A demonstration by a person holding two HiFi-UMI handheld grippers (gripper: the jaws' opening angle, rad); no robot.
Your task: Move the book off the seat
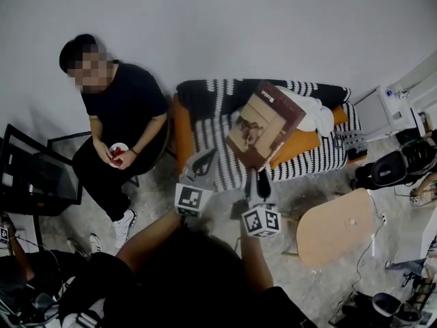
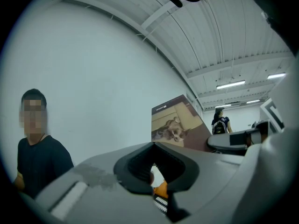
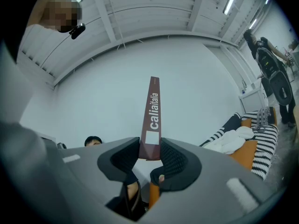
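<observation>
A brown book point(image 1: 265, 123) with a picture on its cover hangs tilted above the striped sofa seat point(image 1: 321, 158). My right gripper point(image 1: 253, 175) is shut on its lower edge. In the right gripper view the book's maroon spine point(image 3: 153, 118) stands upright between the pads of the right gripper point(image 3: 150, 155). My left gripper point(image 1: 202, 162) is held left of the book, over the sofa's front edge, open with nothing in it. In the left gripper view the book's cover point(image 2: 177, 122) shows beyond the left gripper point(image 2: 156, 169).
A person in black point(image 1: 116, 115) sits just left of the sofa. An orange cushion point(image 1: 300, 142) and a white cloth point(image 1: 315, 117) lie on the seat. A round wooden table point(image 1: 334, 227) stands at front right, a black frame point(image 1: 34, 176) at left. Another person point(image 3: 271, 73) stands far right.
</observation>
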